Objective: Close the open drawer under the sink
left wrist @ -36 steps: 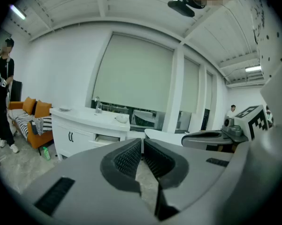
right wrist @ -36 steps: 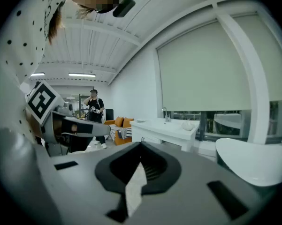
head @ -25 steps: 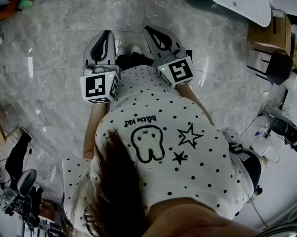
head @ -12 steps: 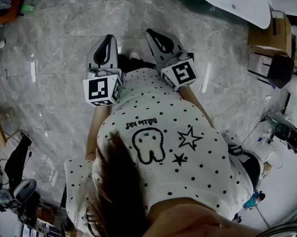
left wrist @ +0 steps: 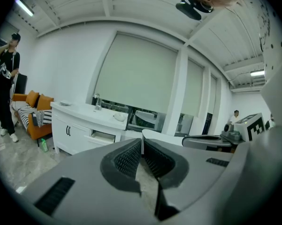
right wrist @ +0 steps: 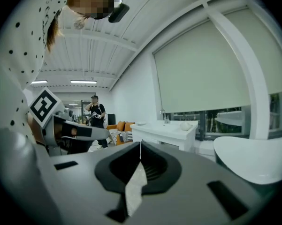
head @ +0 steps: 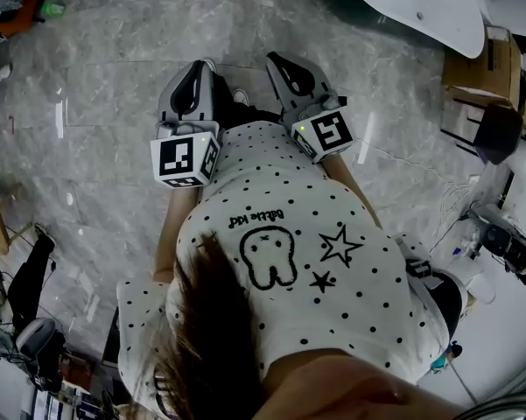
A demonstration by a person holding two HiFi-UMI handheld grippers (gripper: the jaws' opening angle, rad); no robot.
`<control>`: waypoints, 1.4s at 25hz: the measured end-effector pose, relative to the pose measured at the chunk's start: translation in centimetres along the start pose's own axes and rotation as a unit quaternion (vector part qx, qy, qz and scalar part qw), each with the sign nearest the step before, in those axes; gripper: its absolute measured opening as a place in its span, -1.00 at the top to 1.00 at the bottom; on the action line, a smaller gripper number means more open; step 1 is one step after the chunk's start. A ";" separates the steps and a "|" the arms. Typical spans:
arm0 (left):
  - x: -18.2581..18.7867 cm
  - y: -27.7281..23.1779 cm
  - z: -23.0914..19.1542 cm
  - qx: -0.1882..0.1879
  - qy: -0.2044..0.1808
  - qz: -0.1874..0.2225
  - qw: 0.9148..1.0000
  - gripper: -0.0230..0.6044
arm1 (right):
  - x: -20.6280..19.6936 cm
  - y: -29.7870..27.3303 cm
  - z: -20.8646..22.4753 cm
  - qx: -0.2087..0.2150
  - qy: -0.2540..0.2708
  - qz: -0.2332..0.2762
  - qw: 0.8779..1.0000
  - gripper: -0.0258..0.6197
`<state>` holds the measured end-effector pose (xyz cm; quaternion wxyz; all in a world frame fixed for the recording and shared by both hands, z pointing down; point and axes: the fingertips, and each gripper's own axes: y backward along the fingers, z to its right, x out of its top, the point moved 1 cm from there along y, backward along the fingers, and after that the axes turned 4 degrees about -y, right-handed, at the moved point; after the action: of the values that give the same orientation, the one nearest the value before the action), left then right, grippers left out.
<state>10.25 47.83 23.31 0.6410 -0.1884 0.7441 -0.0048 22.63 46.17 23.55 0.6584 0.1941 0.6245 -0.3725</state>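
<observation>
Left hand-held gripper [head: 191,77] and right hand-held gripper [head: 286,66] are both pressed together on nothing, held out level before the body; the open drawer [left wrist: 102,136] sits in the white sink cabinet [left wrist: 72,128], well apart across the floor [head: 96,147]; closed jaws likely suit pushing its front.

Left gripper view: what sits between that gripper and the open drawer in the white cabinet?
Only bare marble floor shows between the left gripper and the open drawer, seen in the left gripper view; the gripper's body hides the nearer stretch.
</observation>
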 end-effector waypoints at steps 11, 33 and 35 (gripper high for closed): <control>2.8 -5.5 -6.5 -0.007 0.010 -0.011 1.000 0.85 | 1.5 -7.4 1.9 -0.021 -0.006 -0.018 1.000 0.88; 6.6 -14.2 -17.3 -0.039 -0.017 -0.015 0.999 0.85 | 3.6 -20.1 3.5 -0.060 -0.023 -0.009 0.998 0.88; 6.2 -14.9 -17.4 -0.044 -0.015 -0.026 0.999 0.85 | 3.4 -20.2 4.1 -0.066 -0.030 -0.010 0.997 0.88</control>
<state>-2.94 28.18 24.18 0.6428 -0.2360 0.7286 0.0138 10.41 29.26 25.07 0.6847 0.1323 0.6296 -0.3425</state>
